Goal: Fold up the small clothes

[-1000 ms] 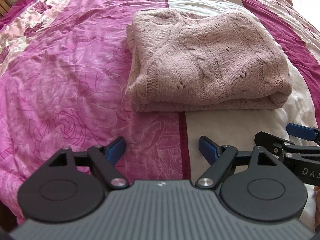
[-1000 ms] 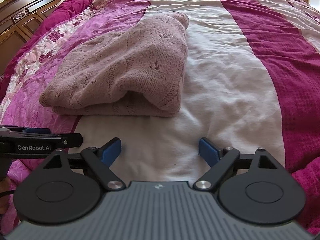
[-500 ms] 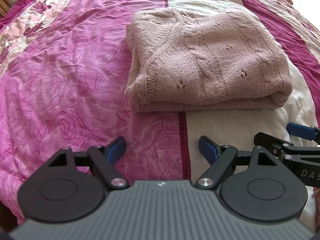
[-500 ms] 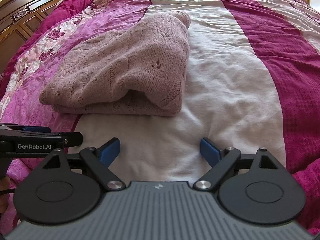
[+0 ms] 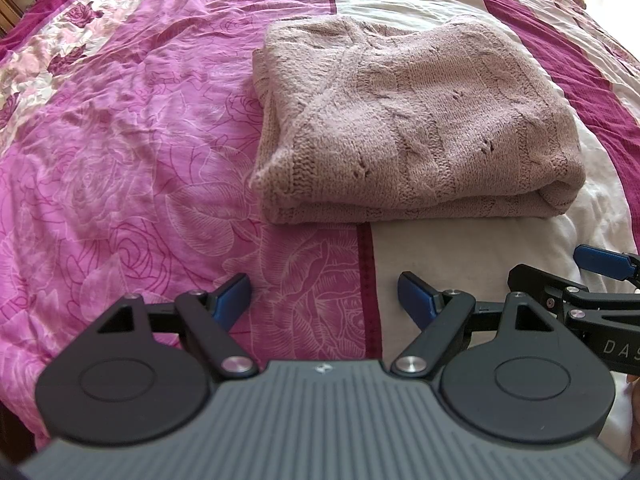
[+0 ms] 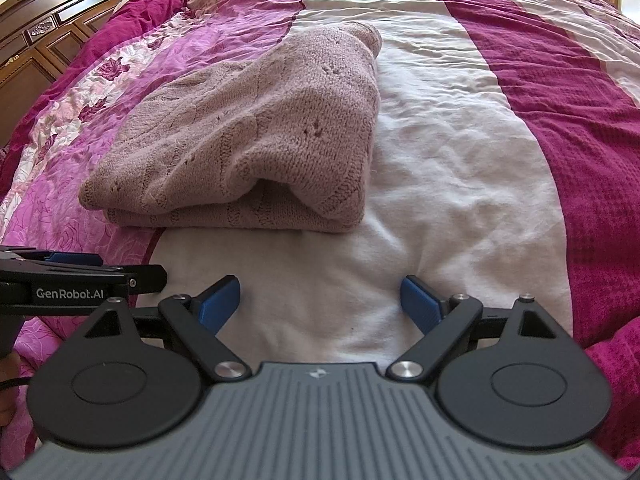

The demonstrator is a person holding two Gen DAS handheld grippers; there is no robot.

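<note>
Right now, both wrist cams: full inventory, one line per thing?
Folded knitted sweater: 1, dusty pink, lying on the bed ahead of both grippers, across the pink floral and white stripes.
Striped bedspread: 1, pink floral, white and magenta bands, covering the bed under everything.
Carved wooden headboard: 1, dark brown, far left edge in the right wrist view.
Left gripper: 1, black with blue fingertips, open, holding nothing, short of the sweater's near edge.
Right gripper: 1, black with blue fingertips, open, holding nothing, over the white stripe.
</note>
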